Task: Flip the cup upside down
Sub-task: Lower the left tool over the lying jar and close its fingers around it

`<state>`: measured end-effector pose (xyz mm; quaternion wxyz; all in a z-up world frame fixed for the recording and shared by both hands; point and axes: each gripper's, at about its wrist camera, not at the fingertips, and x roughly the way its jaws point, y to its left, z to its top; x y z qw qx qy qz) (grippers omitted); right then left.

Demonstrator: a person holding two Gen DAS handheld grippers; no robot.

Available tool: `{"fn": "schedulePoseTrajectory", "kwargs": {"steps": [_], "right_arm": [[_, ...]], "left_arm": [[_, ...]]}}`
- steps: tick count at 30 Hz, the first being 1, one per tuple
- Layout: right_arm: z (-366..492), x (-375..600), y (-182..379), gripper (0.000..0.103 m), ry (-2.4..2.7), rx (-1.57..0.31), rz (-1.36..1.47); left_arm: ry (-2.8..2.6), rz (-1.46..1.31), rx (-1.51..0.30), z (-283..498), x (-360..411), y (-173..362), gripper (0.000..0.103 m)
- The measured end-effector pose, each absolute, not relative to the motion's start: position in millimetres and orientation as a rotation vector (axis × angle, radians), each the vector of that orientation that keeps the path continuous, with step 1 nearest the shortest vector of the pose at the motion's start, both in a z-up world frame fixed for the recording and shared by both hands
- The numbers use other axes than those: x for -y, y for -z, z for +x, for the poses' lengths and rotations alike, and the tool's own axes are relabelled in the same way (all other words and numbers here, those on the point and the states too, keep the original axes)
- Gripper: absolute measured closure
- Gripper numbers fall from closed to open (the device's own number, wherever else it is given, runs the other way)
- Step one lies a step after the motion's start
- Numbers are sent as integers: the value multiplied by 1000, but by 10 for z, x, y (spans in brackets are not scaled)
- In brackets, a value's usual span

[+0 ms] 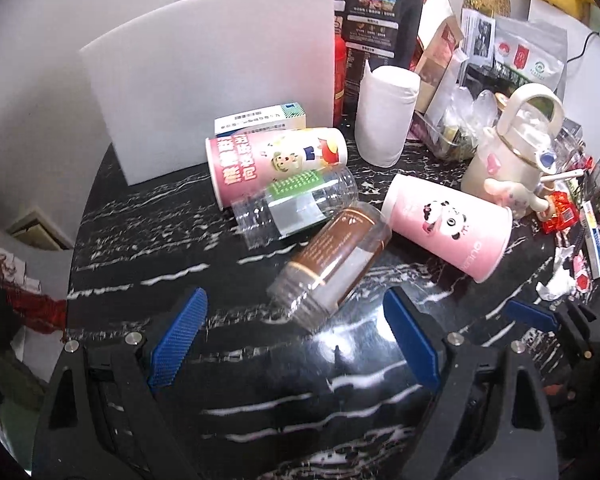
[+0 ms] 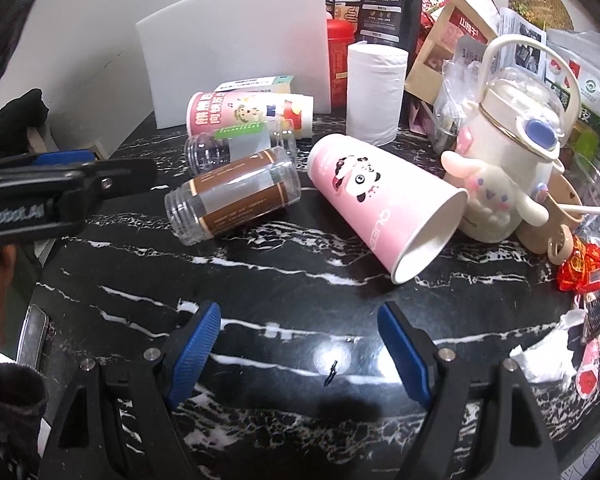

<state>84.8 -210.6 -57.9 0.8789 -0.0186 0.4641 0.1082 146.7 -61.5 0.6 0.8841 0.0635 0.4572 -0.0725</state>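
We see the pink paper cup with a panda print [image 2: 384, 204] lying on its side on the black white-veined marble tabletop [image 2: 300, 280], its open white mouth turned toward our right gripper [image 2: 300, 340] and its closed base pointing away. The cup lies ahead of that gripper and slightly right, apart from it. The right gripper's blue-padded jaws stand wide apart, holding nothing. Our left gripper [image 1: 296, 336] is likewise spread and empty; from it the cup [image 1: 448, 228] sits ahead and to the right. Just left of the cup lies a clear plastic bottle with a brown label [image 2: 236, 196], also on its side. Behind the cup stands a white paper roll [image 2: 374, 92]; beside the cup's mouth stands a cream handled water bottle [image 2: 512, 128].
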Motion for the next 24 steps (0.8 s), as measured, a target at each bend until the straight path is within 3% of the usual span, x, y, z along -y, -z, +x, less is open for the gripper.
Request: {"fn": "schedulePoseTrajectory", "kwargs": {"steps": [24], "right_arm": [[1060,2148,760,22,-267,-1007,-29]], "left_arm": [[299,210,-1154,2257,947,754,15]]}}
